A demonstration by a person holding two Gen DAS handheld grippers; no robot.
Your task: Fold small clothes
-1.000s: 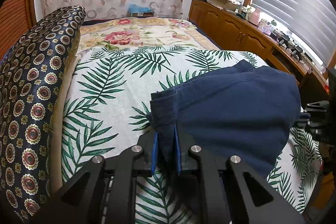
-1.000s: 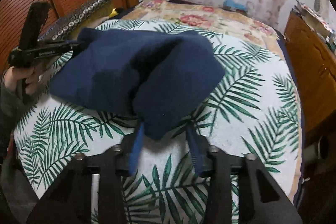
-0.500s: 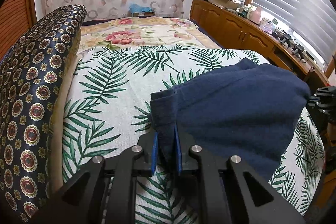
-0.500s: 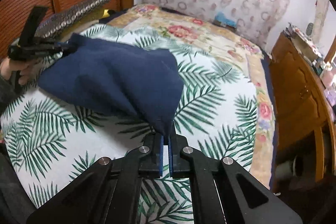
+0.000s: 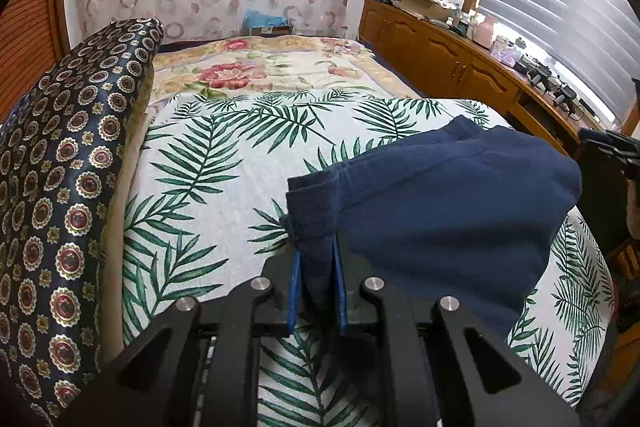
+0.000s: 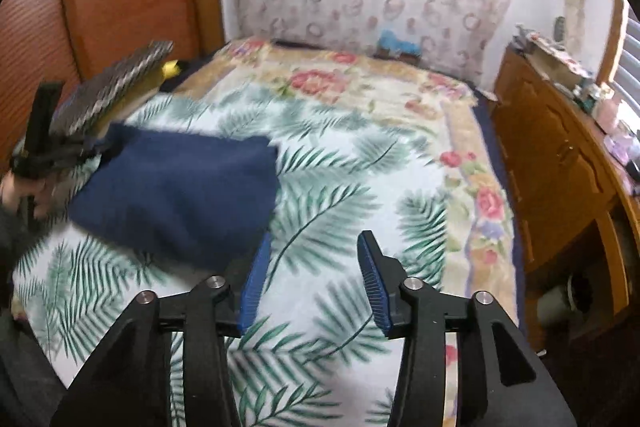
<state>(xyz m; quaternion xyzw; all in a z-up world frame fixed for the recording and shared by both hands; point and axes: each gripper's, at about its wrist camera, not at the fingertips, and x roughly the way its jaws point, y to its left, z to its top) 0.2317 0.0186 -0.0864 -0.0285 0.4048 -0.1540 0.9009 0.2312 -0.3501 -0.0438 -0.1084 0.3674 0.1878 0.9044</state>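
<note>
Right gripper [image 6: 314, 277] now sprung wide, navy garment [image 6: 180, 195] dropped onto palm-leaf bedspread [image 6: 344, 211]; left gripper [image 5: 316, 285] still clamping hem, fold presumably laid.

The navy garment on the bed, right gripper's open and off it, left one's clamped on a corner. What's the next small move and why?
Probably lower the left gripper and release: its blue pads pinch the navy garment's corner, while the right gripper is open with nothing between its fingers, and the cloth lies doubled on the palm-print sheet.

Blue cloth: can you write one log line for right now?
left gripper: shut on blue cloth | right gripper: open, empty | cloth on bed
</note>
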